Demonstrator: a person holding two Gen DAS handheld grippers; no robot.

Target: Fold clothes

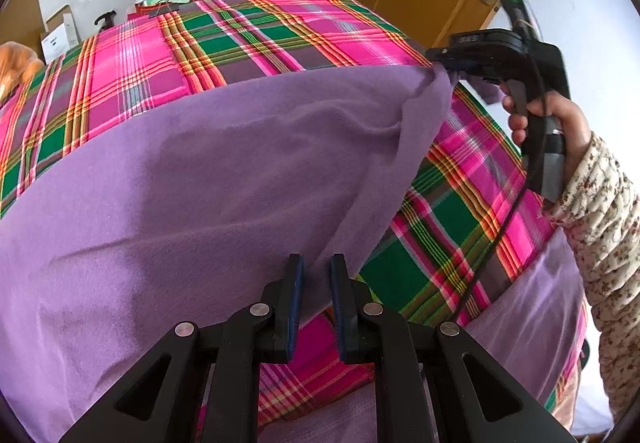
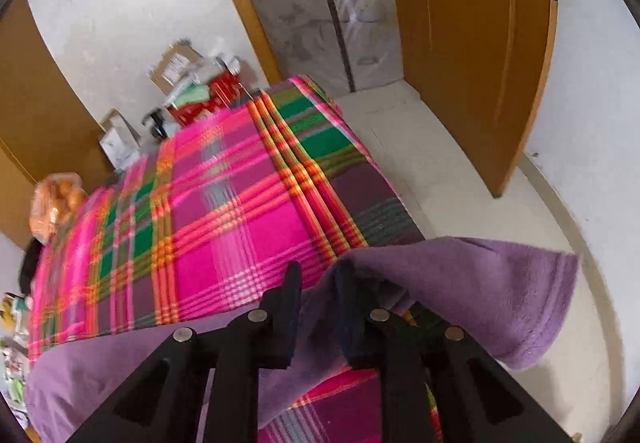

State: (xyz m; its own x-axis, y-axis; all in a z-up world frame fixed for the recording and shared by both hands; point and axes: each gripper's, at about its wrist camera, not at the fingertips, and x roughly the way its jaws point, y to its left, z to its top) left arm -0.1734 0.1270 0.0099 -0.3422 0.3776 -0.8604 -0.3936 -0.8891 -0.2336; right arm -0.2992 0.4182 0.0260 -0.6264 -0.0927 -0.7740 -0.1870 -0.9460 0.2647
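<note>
Soft purple fleece garment [image 1: 208, 179] pinched between narrow-gapped L tongs [image 1: 316, 263] & R tongs [image 2: 318, 271], edge lifted above plaid bedcover [image 1: 256, 35]. Edge should be kept taut btwn both, lowered evenly.

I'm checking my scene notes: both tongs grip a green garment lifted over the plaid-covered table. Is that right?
Not quite: the garment is purple, not green, as the left wrist view shows. Both the left tongs and right tongs do grip it over the plaid cover.
</note>
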